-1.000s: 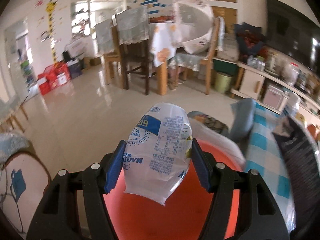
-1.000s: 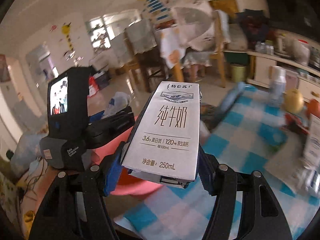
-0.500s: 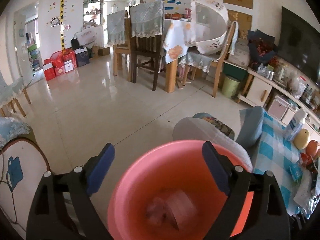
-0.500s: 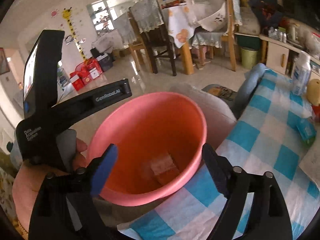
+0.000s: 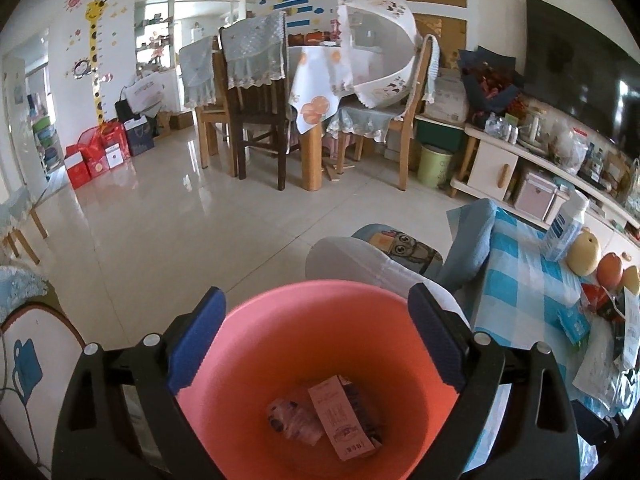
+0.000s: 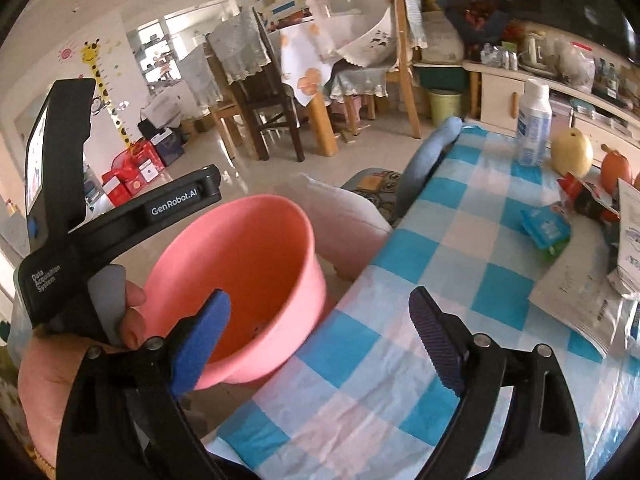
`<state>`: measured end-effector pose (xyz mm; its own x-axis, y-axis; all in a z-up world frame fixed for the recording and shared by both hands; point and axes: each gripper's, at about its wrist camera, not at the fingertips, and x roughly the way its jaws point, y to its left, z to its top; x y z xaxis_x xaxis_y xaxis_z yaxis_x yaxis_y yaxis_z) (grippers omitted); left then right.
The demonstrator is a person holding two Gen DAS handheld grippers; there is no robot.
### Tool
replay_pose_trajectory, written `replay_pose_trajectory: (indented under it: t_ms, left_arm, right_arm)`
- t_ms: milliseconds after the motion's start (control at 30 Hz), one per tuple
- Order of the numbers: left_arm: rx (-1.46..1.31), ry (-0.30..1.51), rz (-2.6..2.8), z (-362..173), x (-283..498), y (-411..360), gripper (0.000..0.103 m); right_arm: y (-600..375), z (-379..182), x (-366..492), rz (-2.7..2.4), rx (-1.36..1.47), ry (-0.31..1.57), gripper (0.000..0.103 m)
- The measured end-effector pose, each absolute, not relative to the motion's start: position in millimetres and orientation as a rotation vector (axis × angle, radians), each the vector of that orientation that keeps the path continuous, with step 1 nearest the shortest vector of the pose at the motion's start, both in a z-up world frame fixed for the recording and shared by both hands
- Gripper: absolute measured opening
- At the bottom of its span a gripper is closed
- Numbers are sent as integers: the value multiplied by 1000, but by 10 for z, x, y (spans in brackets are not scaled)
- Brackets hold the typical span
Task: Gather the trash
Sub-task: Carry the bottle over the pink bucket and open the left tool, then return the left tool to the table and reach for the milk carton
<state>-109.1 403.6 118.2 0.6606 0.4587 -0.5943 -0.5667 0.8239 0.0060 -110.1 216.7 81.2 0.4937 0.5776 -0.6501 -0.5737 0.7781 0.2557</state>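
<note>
A pink basin [image 5: 248, 360] stands beside the table. At its bottom lie a milk carton [image 5: 340, 416] and a crumpled plastic wrapper [image 5: 294, 420]. My left gripper [image 5: 316, 294] hovers over the basin; its jaws are opening and hold nothing. My right gripper [image 6: 320, 298] is open and empty, above the edge of the checked tablecloth [image 6: 440, 280], with the basin [image 6: 248, 248] to its left. A hand [image 6: 132, 312] holds the left gripper's body there. On the cloth lie a blue packet [image 6: 546, 226], a red wrapper [image 6: 584, 196] and a clear plastic bag [image 6: 580, 296].
A white bottle [image 6: 534, 122], a pear [image 6: 572, 152] and an orange fruit [image 6: 616, 168] stand at the table's far side. A pale cushion [image 5: 360, 260] lies behind the basin. Dining chairs [image 5: 256, 120], a green bin [image 5: 434, 166] and a low cabinet [image 5: 492, 168] stand across the tiled floor.
Both grippers opened: the left let go of the plastic wrapper, the right of the milk carton, and both now lie in the basin. The right gripper swung right over the tablecloth.
</note>
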Motion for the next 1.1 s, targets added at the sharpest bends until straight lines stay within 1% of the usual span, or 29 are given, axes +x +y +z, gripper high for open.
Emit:
replay_pose_trajectory:
  t_ms: [567, 667, 1100]
  left_arm:
    - [-102, 635, 521, 1205, -835, 3527, 93]
    - [-88, 638, 503, 1202, -773, 3421, 93]
    - [-49, 661, 363, 1144, -555, 2851, 93]
  right_arm:
    - [1745, 799, -1097, 628, -3, 766, 90]
    - [1659, 790, -1083, 608, -6, 763, 93]
    - [1129, 782, -1066, 503, -27, 741, 93]
